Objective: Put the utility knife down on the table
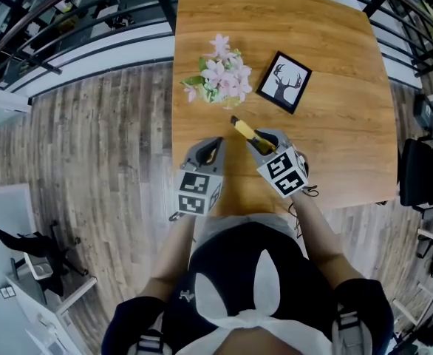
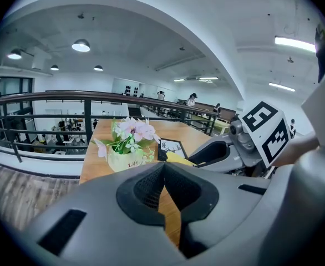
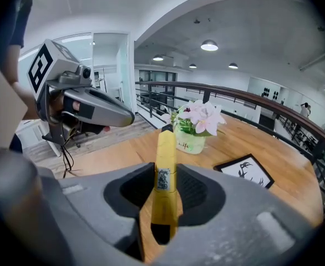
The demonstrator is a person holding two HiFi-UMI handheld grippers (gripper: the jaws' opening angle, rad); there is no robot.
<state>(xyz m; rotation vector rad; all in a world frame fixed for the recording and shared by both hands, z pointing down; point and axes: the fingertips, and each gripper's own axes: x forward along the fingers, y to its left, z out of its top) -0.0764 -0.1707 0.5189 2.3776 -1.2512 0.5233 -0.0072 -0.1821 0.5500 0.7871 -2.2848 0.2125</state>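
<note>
The yellow utility knife (image 3: 166, 165) stands clamped between the pads of my right gripper (image 3: 165, 176), its black tip pointing away from me toward the flowers. From the head view, the right gripper (image 1: 257, 140) holds the knife (image 1: 243, 129) over the near part of the wooden table (image 1: 335, 146); whether it touches the top I cannot tell. My left gripper (image 1: 215, 148) hovers just to its left, jaws together with nothing in them. In the left gripper view, its pads meet at the tips of the left gripper (image 2: 164, 168), and the knife (image 2: 176, 158) shows beyond.
A pot of pink flowers (image 1: 220, 76) and a framed deer picture (image 1: 284, 81) stand on the table beyond the knife. The table's near edge runs under my hands. A dark railing (image 1: 76, 35) lies at the left and a black chair (image 1: 420, 172) at the right.
</note>
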